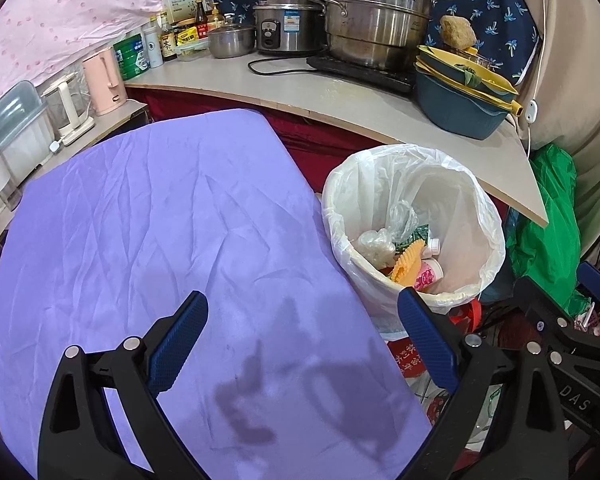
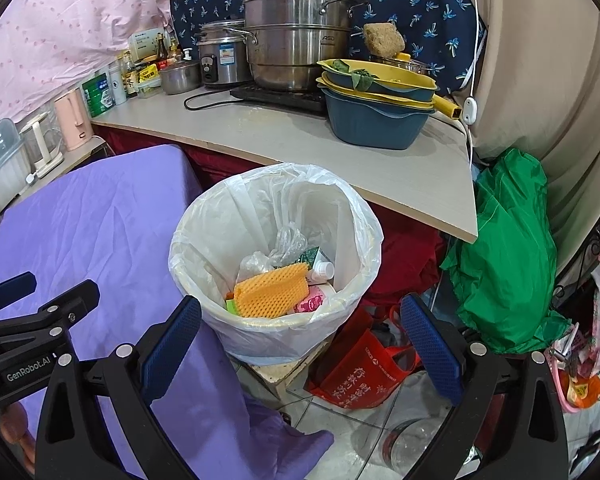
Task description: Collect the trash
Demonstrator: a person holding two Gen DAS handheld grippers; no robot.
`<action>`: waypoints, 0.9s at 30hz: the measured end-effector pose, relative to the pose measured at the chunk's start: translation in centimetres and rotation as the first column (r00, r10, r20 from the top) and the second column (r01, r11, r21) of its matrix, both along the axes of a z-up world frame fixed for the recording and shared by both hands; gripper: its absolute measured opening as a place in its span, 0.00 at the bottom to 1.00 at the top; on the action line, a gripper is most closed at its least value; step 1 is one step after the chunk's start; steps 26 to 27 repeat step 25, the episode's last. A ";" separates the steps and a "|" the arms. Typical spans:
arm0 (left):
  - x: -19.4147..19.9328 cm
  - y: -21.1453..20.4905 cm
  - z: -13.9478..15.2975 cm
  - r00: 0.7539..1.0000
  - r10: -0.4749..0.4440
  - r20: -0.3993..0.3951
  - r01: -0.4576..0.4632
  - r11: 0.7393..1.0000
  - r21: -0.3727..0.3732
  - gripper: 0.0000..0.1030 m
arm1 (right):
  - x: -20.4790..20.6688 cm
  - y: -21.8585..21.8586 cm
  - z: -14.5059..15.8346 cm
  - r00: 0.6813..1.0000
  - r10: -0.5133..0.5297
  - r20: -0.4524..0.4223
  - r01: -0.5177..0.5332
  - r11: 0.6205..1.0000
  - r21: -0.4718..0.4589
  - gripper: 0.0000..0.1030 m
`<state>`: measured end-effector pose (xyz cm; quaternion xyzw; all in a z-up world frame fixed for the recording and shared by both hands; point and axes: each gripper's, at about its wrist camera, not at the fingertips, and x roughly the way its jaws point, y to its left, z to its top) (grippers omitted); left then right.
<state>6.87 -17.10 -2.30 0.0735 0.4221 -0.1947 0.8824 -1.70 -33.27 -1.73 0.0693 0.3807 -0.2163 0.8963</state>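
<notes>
A trash bin (image 2: 204, 264) lined with a white plastic bag stands beside the purple-covered table (image 1: 160, 220). In it lie an orange foam net (image 2: 274, 294), a small white bottle (image 2: 320, 270), a pink cup (image 2: 312, 302) and crumpled clear plastic (image 2: 288, 242). The bin also shows in the left wrist view (image 1: 488, 216). My left gripper (image 1: 300, 316) is open and empty over the table's near right part. My right gripper (image 2: 300, 320) is open and empty, just in front of the bin. The left gripper's body shows at the left of the right wrist view (image 2: 28, 320).
A counter (image 2: 284, 140) behind the bin holds steel pots (image 2: 296, 32), a rice cooker (image 2: 222, 58), stacked basins (image 2: 376, 112) and bottles. A green bag (image 2: 504, 256), a red bag (image 2: 364, 368) and a clear bottle (image 2: 412, 440) are on the floor right of the bin.
</notes>
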 end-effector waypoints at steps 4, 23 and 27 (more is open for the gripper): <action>-0.1 -0.1 -0.1 1.000 -0.010 -0.001 0.010 1.000 0.001 0.89 | -0.1 -0.2 -0.1 1.000 -0.003 0.002 0.003 1.000 0.000 0.93; -0.2 -0.1 -0.2 1.000 -0.025 0.003 0.025 1.000 0.007 0.89 | 0.1 -0.3 -0.1 1.000 -0.002 -0.002 0.002 1.000 -0.004 0.93; -0.2 0.0 -0.2 1.000 -0.026 0.002 0.026 1.000 0.005 0.89 | 0.1 -0.2 -0.1 1.000 -0.002 -0.002 0.002 1.000 -0.005 0.93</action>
